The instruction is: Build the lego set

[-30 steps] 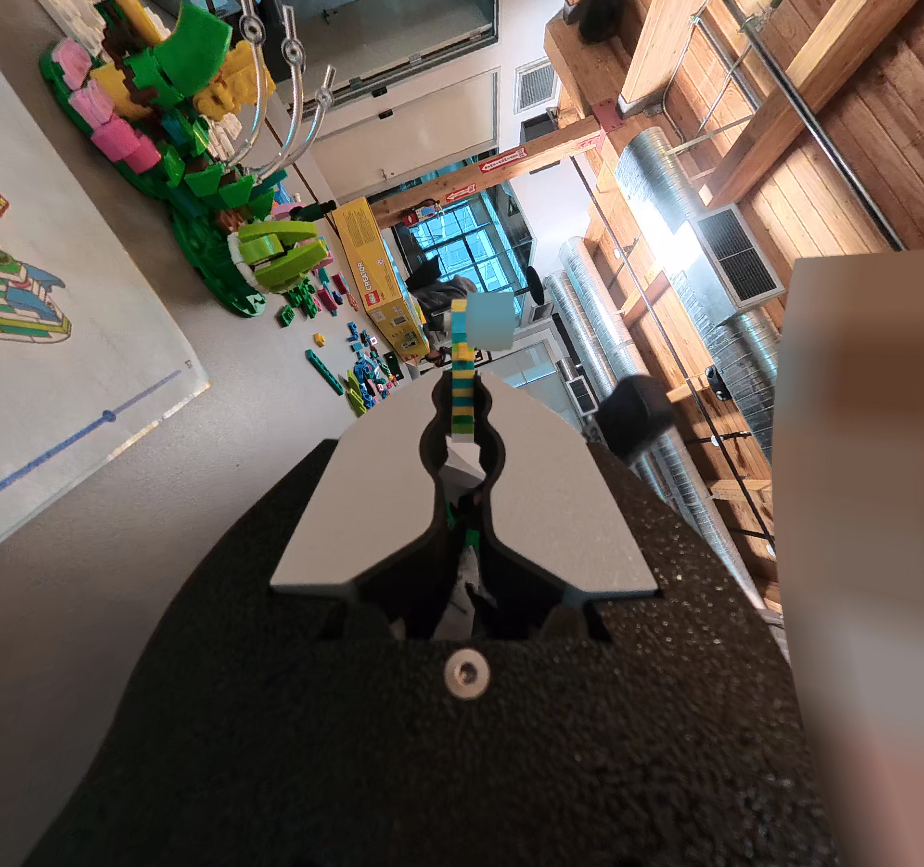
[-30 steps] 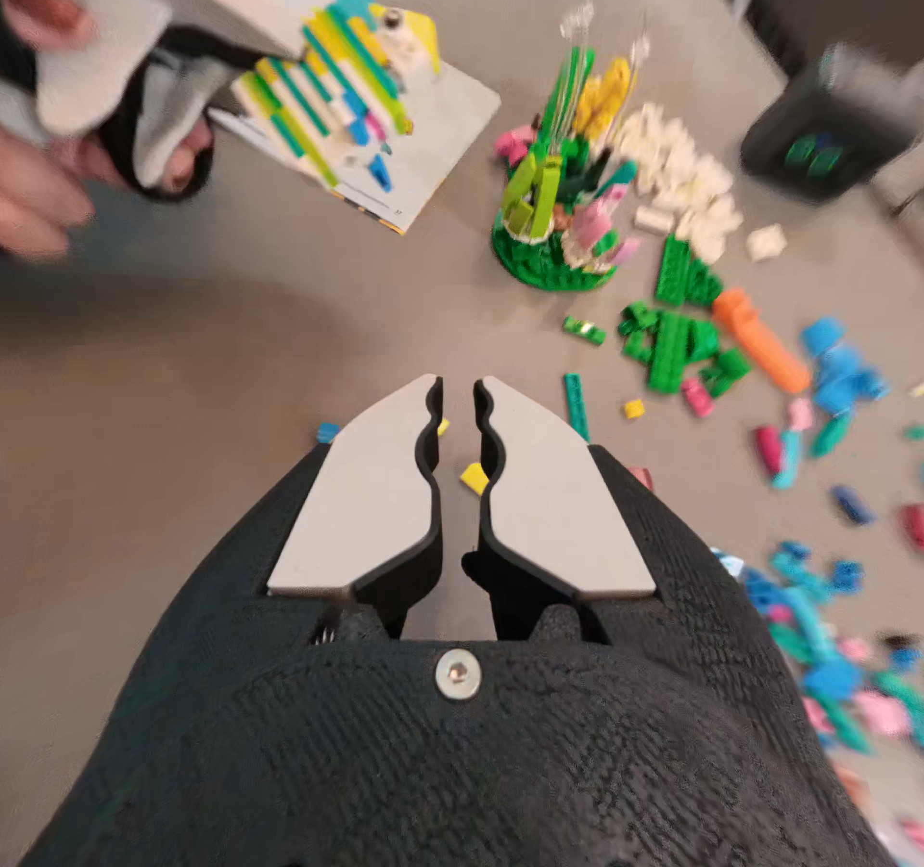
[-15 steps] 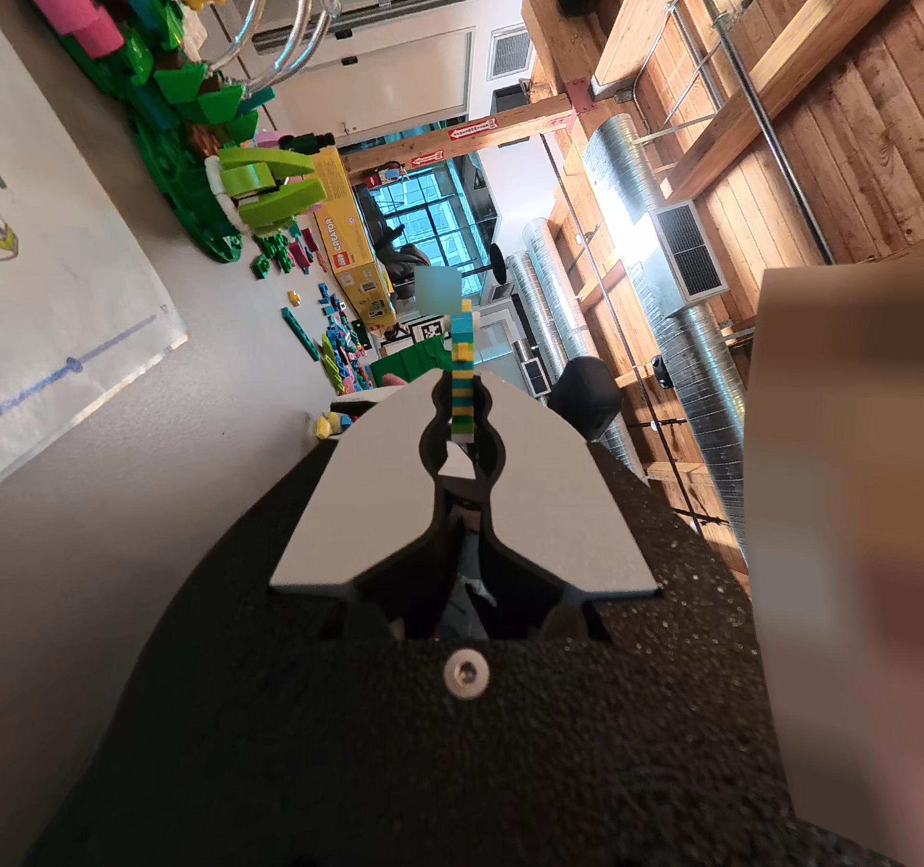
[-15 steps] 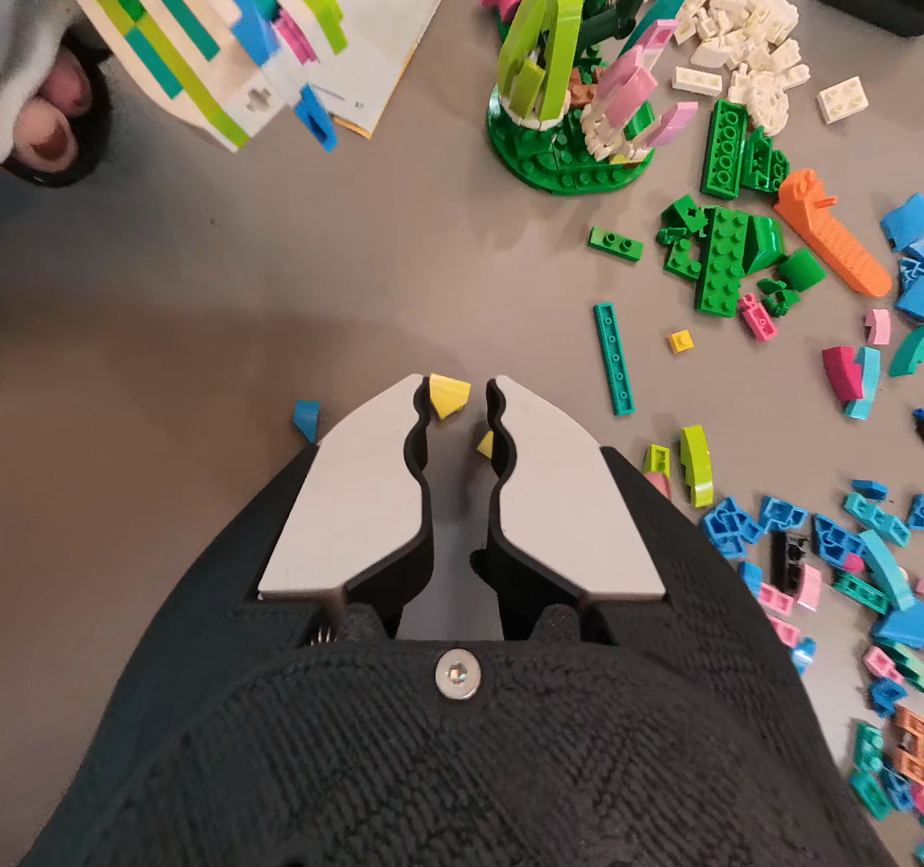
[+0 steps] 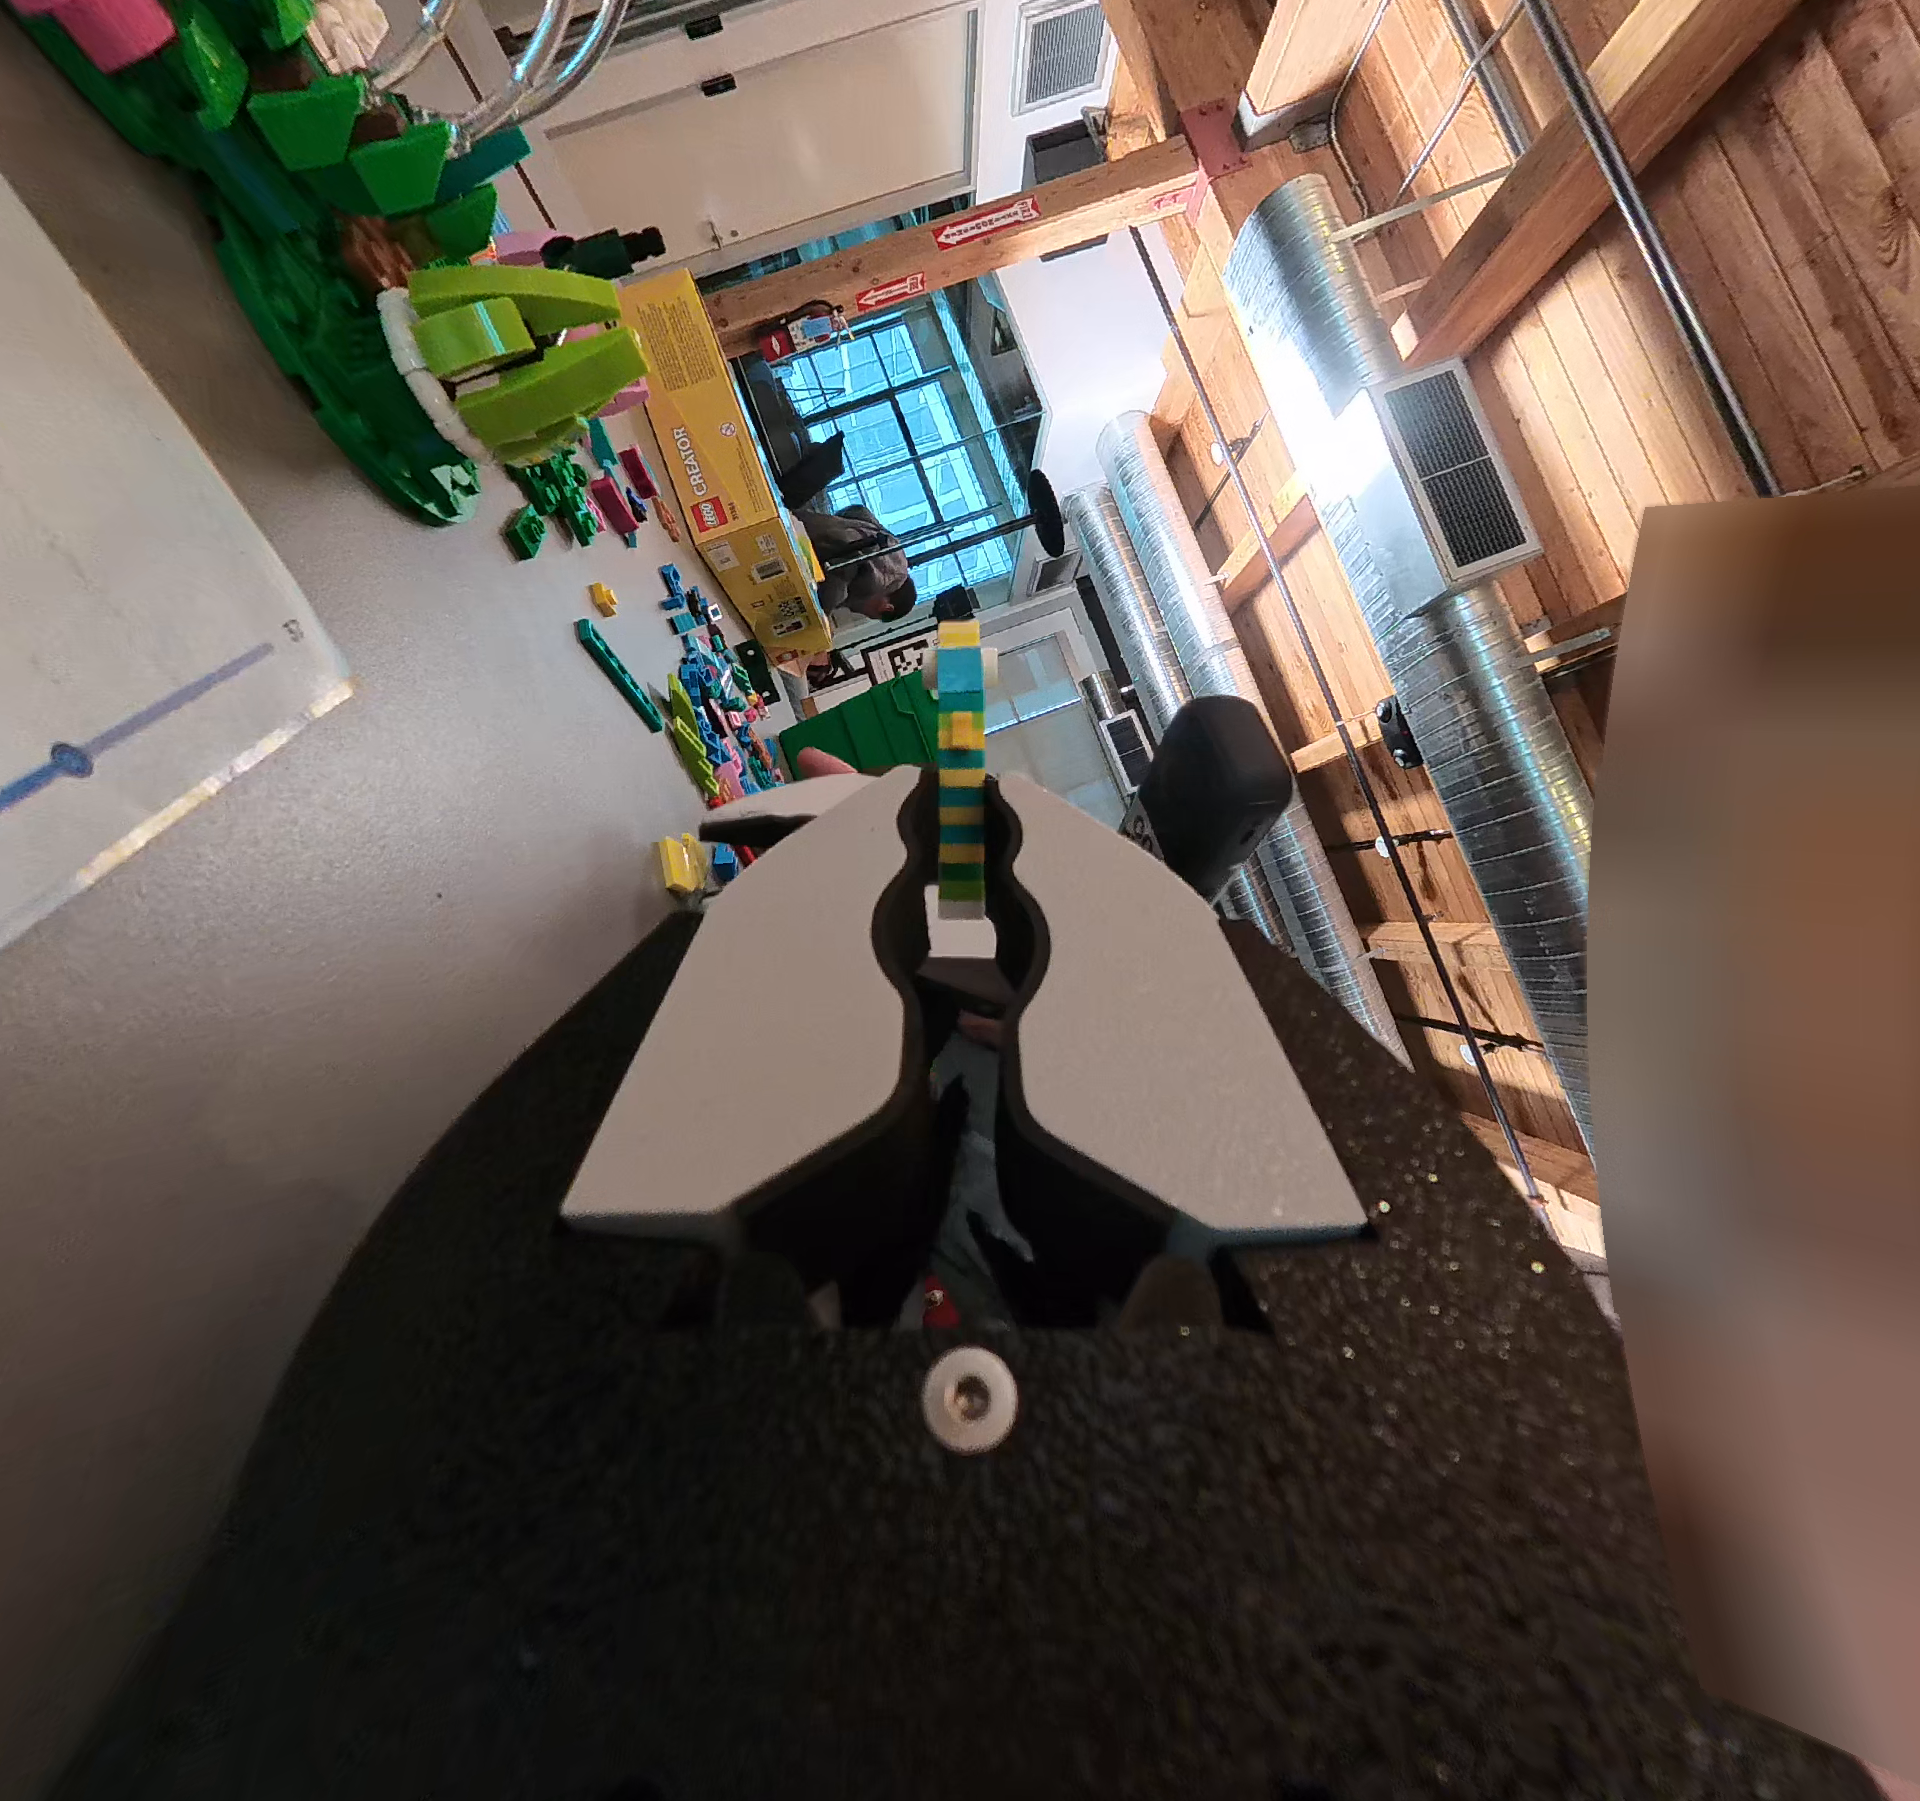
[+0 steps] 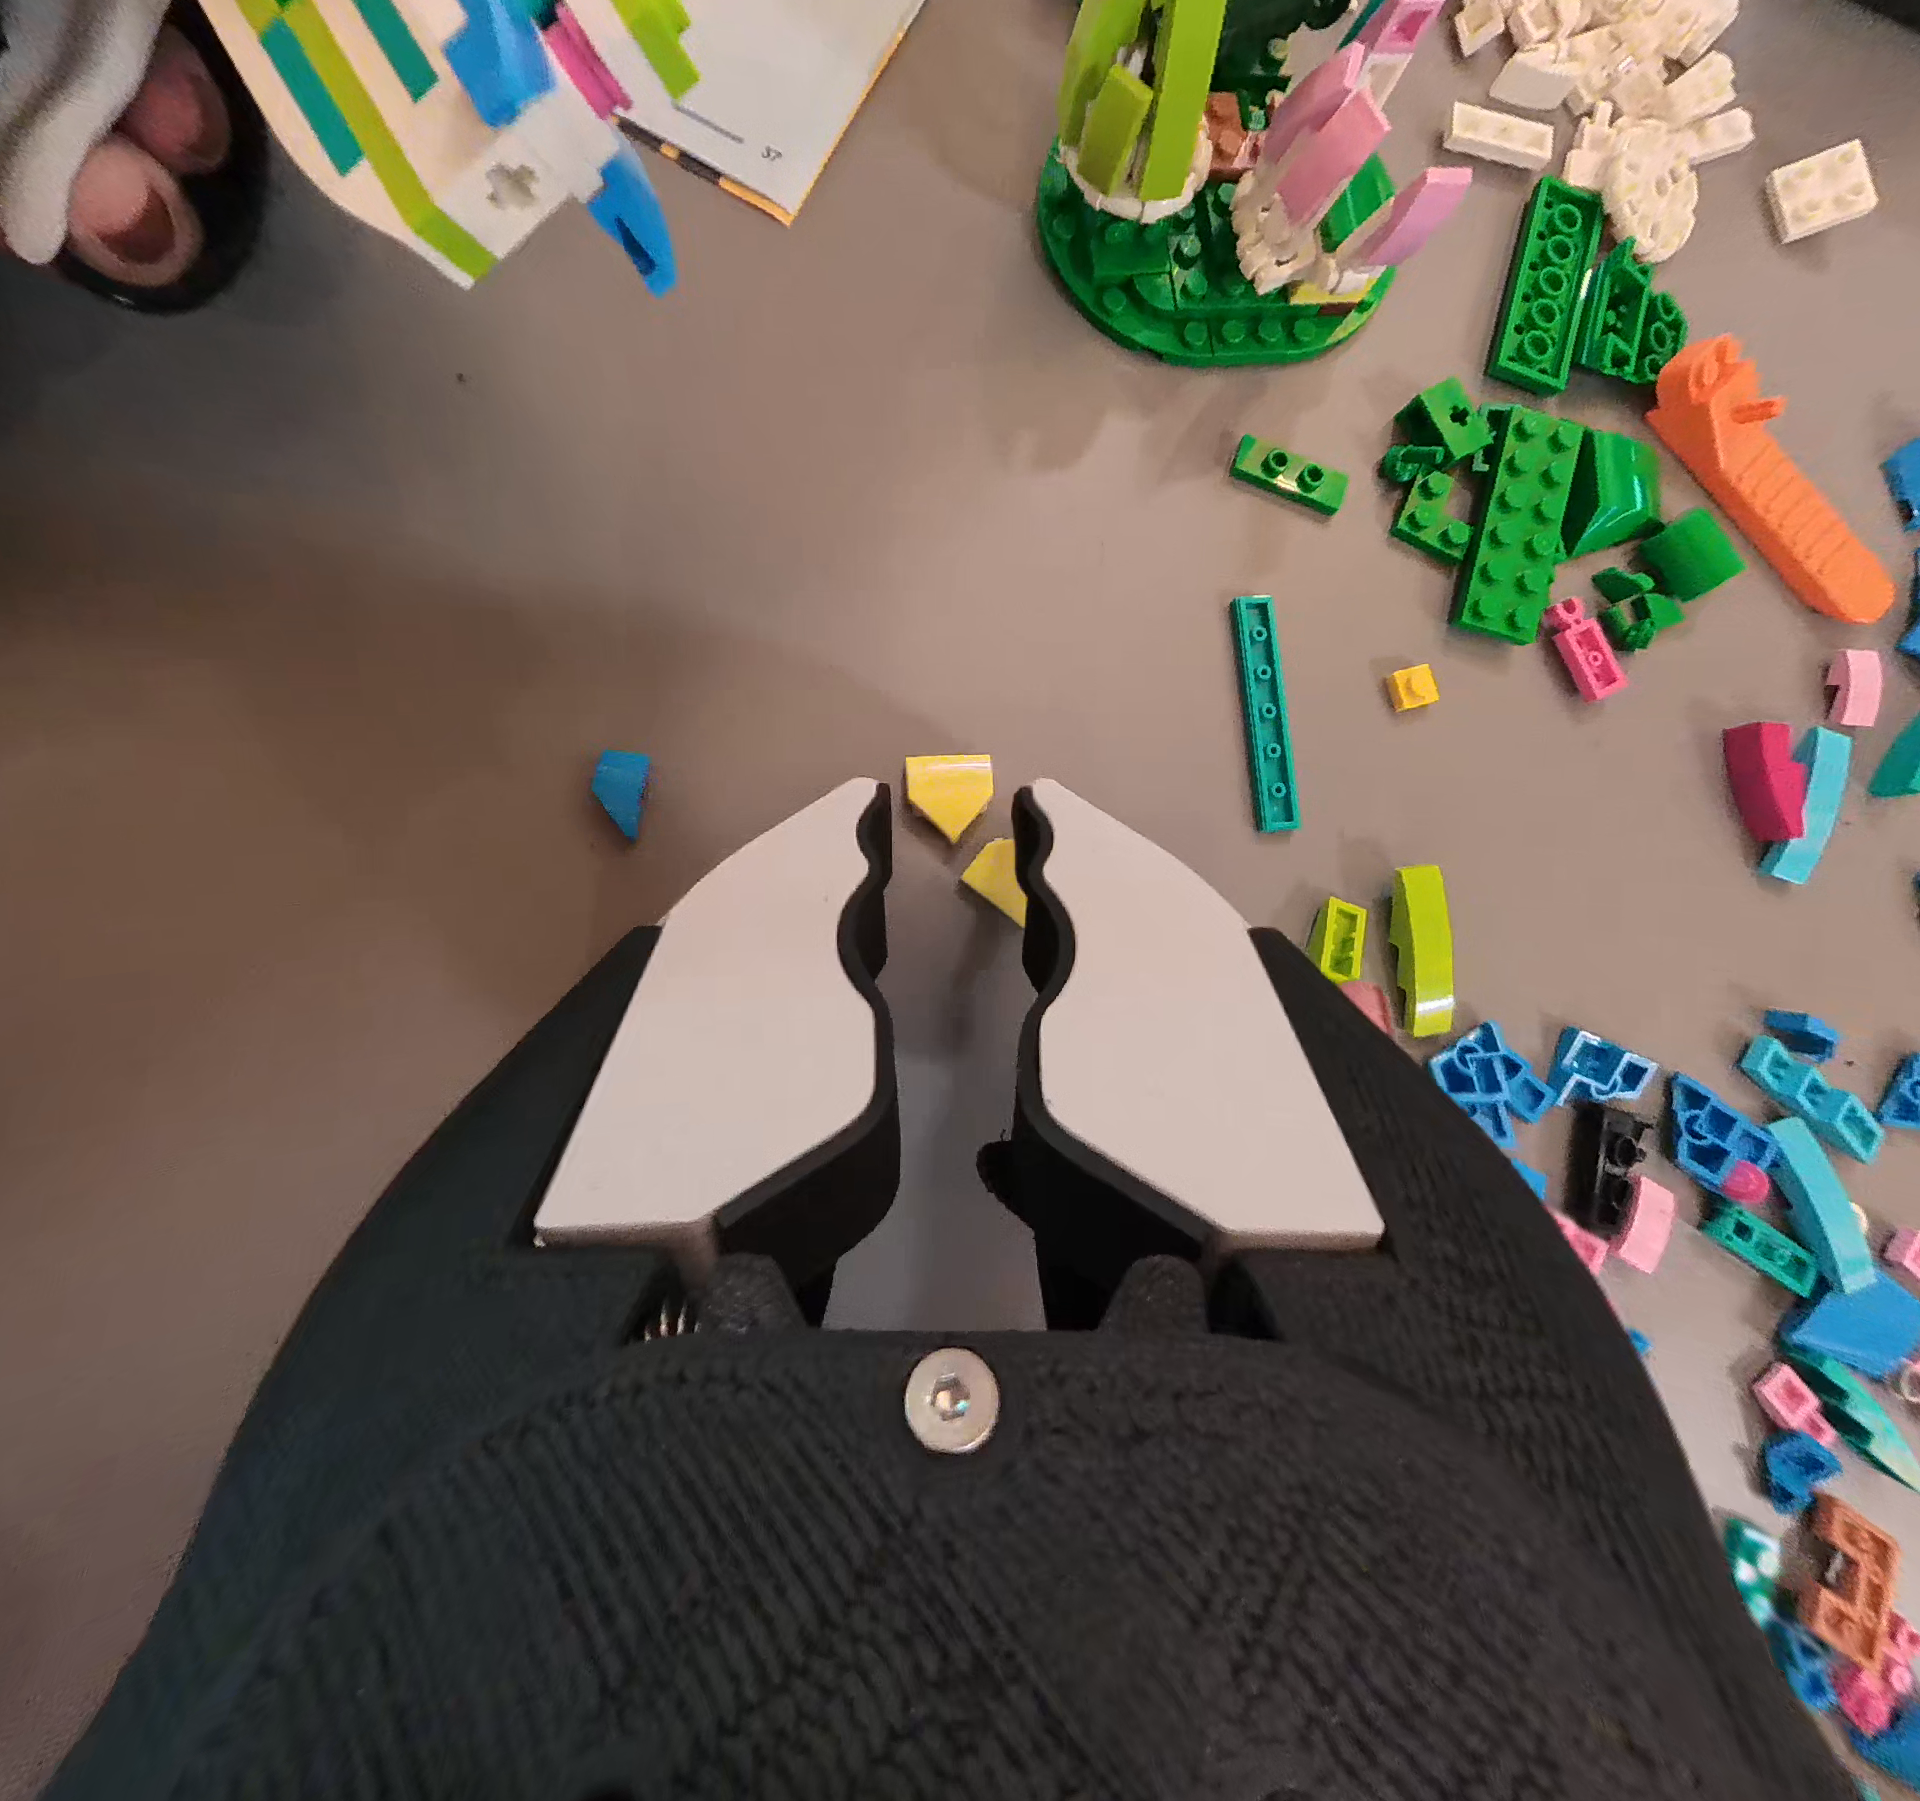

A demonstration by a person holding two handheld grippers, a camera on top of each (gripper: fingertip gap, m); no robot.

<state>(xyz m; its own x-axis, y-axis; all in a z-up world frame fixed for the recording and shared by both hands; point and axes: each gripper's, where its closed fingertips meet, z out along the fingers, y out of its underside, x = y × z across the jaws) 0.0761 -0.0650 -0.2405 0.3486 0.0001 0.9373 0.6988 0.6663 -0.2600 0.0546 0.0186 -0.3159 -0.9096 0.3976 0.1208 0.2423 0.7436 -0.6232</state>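
The right gripper [image 6: 951, 795] hung over a bare stretch of grey counter [image 6: 416, 712], with open surface to its left and ahead. To its right the room was crowded: a teal strip plate [image 6: 1264, 712], green bricks [image 6: 1517, 515], an orange brick separator [image 6: 1766, 494] and a scatter of blue and pink pieces [image 6: 1766, 1128]. Farther ahead stood the green-based flower build [image 6: 1216, 162] and the instruction booklet [image 6: 821, 6].

Its jaws were released, a clear gap between them. A yellow wedge tile [image 6: 947, 790] lay on the counter just past the tips, centred on the gap, and a second yellow piece [image 6: 995, 878] lay between the jaws, close to the right one. A small blue piece [image 6: 621, 787] sat apart to the left.

The left gripper [image 5: 961, 795] was clenched on the striped fish build [image 5: 958, 764], held edge-on above the counter; in the right wrist view that build [image 6: 416, 58] showed at upper left.

Compared with half a second before, the right jaws had spread slightly wider, and the yellow tile sat nearly in the same place at the tips. The fish build appeared larger and nearer in the right wrist view.
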